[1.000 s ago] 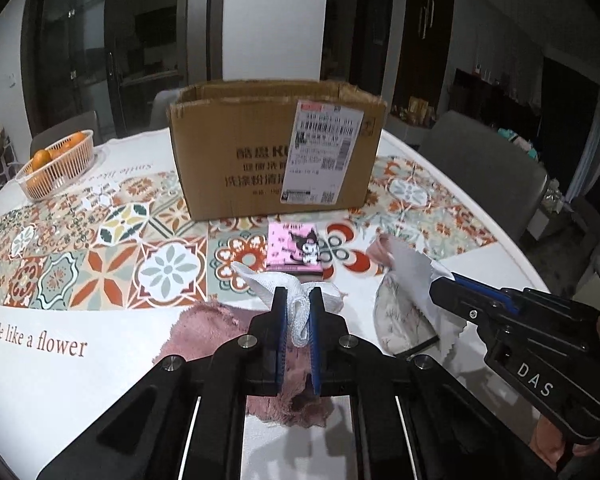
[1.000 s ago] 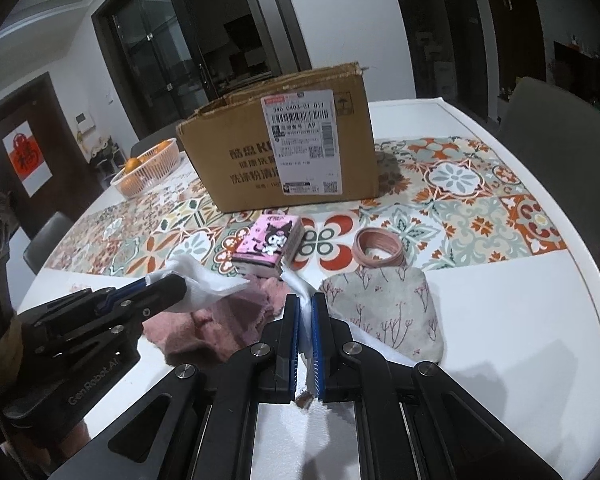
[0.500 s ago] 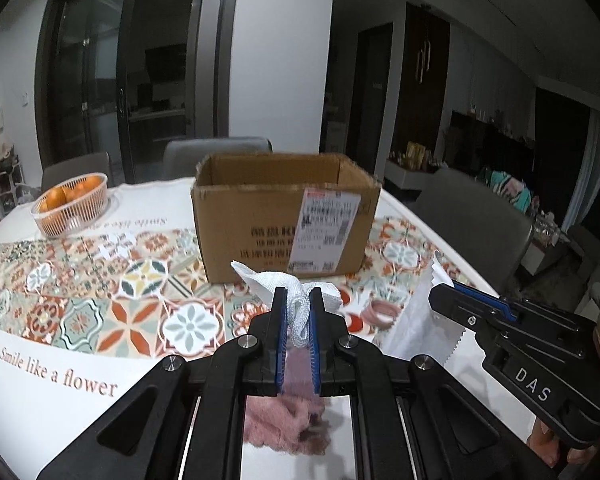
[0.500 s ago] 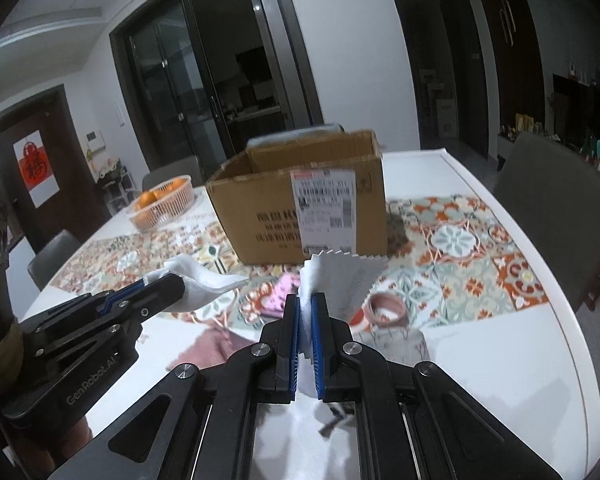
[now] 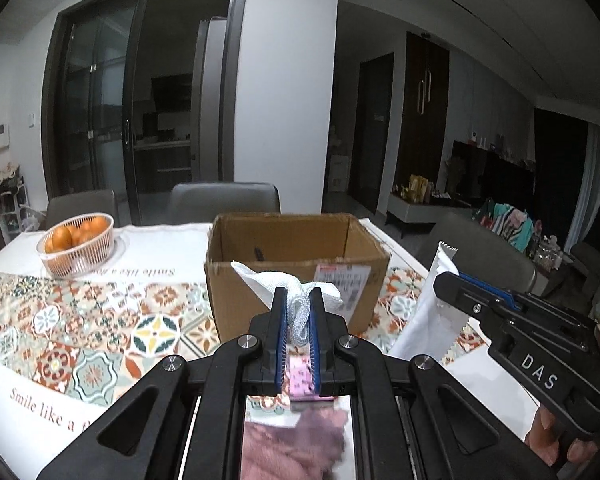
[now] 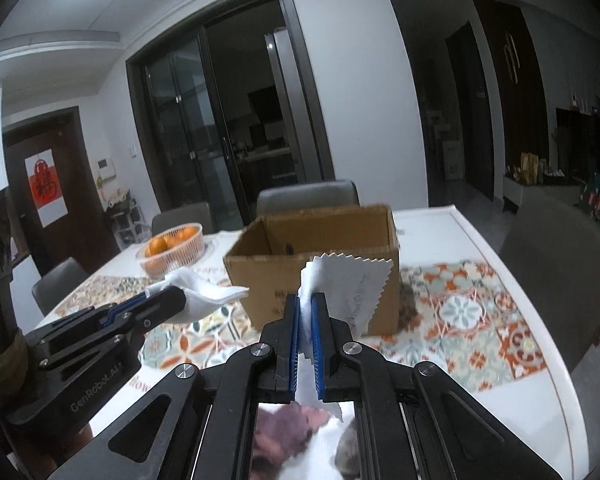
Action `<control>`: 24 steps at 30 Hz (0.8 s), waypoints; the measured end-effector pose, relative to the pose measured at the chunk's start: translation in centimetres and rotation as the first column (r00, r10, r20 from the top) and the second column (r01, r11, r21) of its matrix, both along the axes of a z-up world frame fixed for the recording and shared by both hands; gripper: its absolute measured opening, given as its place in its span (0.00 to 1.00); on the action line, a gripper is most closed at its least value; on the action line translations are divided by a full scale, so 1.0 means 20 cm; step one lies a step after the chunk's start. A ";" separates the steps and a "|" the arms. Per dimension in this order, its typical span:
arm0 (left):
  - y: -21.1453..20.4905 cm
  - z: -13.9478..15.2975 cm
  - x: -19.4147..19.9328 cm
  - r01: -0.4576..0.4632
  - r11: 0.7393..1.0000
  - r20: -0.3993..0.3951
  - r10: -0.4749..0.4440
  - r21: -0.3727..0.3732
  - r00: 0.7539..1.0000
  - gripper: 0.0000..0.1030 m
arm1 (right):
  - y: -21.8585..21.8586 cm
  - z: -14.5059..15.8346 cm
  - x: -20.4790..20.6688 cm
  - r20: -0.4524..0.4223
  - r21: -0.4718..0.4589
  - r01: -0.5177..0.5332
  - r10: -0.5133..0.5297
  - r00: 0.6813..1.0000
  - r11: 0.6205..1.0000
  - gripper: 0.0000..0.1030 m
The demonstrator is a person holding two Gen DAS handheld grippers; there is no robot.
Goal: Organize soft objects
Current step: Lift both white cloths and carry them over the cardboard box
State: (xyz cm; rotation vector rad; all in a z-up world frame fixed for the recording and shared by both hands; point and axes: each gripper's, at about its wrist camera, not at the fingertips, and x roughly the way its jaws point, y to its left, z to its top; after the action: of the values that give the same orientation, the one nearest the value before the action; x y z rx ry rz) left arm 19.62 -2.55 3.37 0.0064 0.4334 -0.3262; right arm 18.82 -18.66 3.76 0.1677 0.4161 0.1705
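Observation:
My left gripper (image 5: 299, 304) is shut on a white mesh cloth (image 5: 256, 282), held in the air in front of the open cardboard box (image 5: 296, 276). It also shows in the right wrist view (image 6: 168, 304) with the cloth (image 6: 208, 300). My right gripper (image 6: 308, 308) is shut on a white zigzag-edged cloth (image 6: 356, 284), also held above the table before the box (image 6: 316, 264). The right gripper appears in the left wrist view (image 5: 448, 284) with its cloth (image 5: 428, 320). A pink towel (image 5: 292, 448) lies on the table below the left gripper.
A white basket of oranges (image 5: 76, 244) stands at the far left of the table (image 5: 36, 364). A pink tissue pack (image 5: 302, 376) lies under the left gripper. Grey chairs (image 5: 224, 198) stand behind and to the right of the table.
Both grippers have risen from the table with their cloths and now sit higher, level with the box's top. The pink towel and pouch stay down on the table.

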 end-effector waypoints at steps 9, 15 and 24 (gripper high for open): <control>0.00 0.11 0.11 -0.008 1.000 0.068 0.007 0.011 0.998 0.11 | 0.01 0.13 0.13 0.081 -0.028 -0.002 0.004 0.997 1.000 0.07; -0.01 0.19 0.20 -0.003 1.000 0.098 0.001 0.016 0.995 0.11 | 0.02 0.21 0.23 0.117 -0.038 -0.009 0.014 0.993 0.999 0.07; -0.03 0.26 0.37 0.003 1.000 0.105 -0.004 0.015 0.994 0.11 | 0.01 0.30 0.40 0.137 -0.063 -0.014 0.022 0.990 0.998 0.07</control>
State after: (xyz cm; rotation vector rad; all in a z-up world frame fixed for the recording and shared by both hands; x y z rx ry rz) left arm 27.10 -3.13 8.51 0.0387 0.3313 -0.3244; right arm 26.89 -18.48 9.73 0.0904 0.2849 0.1857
